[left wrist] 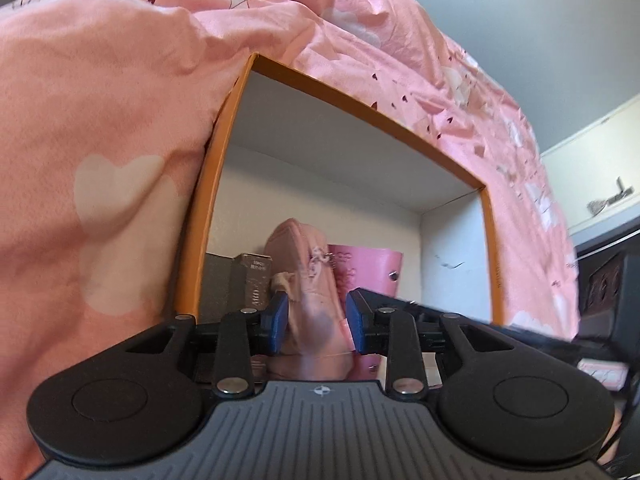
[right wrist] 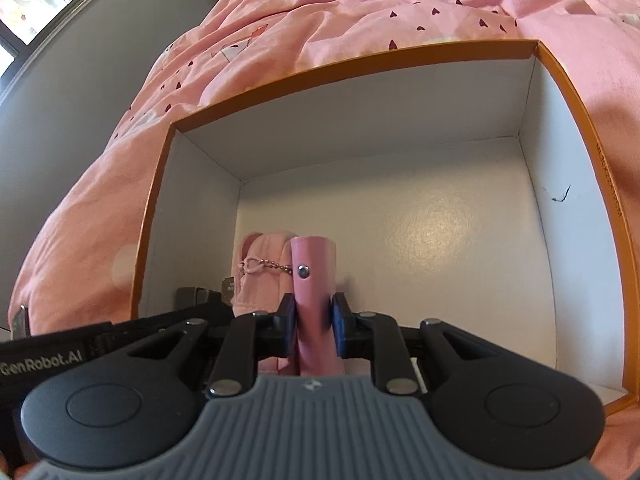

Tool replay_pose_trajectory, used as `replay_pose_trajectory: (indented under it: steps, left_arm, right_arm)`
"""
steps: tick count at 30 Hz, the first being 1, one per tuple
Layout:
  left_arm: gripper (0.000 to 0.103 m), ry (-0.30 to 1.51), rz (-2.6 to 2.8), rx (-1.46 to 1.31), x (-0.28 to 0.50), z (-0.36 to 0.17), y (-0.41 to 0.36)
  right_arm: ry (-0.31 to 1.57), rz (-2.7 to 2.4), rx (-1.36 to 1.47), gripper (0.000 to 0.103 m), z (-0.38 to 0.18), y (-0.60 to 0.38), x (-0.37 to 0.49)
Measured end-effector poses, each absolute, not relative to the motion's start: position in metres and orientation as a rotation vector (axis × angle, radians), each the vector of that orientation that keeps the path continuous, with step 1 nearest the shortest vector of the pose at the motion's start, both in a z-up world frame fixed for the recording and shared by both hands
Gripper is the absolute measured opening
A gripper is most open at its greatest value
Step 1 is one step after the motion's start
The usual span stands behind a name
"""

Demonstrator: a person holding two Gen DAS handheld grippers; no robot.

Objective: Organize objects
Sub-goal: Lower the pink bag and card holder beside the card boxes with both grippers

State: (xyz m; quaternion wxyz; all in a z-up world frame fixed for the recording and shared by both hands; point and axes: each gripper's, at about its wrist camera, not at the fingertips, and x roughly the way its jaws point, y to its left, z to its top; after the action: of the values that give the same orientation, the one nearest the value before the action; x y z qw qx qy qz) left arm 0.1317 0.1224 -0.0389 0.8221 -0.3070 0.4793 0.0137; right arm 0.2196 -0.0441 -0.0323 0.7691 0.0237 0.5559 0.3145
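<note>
Left hand-held gripper (left wrist: 316, 322) sitting released around pink pouch (left wrist: 308, 280) | right hand-held gripper (right wrist: 314, 330) clamping pink wallet (right wrist: 314, 280) | both standing at orange box's (right wrist: 576, 128) left wall, on bed (left wrist: 100, 120).

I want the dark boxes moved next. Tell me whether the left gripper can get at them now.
Probably yes: the left gripper stands open around the pink pouch, and the dark boxes lie uncovered just beside it.

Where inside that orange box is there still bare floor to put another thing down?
The white floor of the orange-rimmed cardboard box lies bare from the glossy pink snap case across to the scuffed right wall. The left corner is crowded: soft pink zip pouch and dark small boxes stand packed together.
</note>
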Motion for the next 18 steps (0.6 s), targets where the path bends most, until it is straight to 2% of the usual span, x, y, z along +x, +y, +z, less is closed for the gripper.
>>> replay_pose_trajectory:
  steps: [6, 10, 18]
  left_arm:
    - [0.033, 1.026, -0.019, -0.518, 0.133, -0.037, 0.105]
    - [0.043, 1.034, -0.069, -0.444, 0.132, -0.034, 0.095]
    - [0.045, 1.064, -0.114, -0.319, 0.136, -0.045, 0.069]
  right_arm:
    - [1.229, 0.653, -0.016, 0.019, -0.042, -0.032, 0.221]
    - [1.247, 0.647, 0.015, 0.019, -0.046, -0.038, 0.225]
    - [1.254, 0.649, 0.028, 0.019, -0.044, -0.041, 0.227]
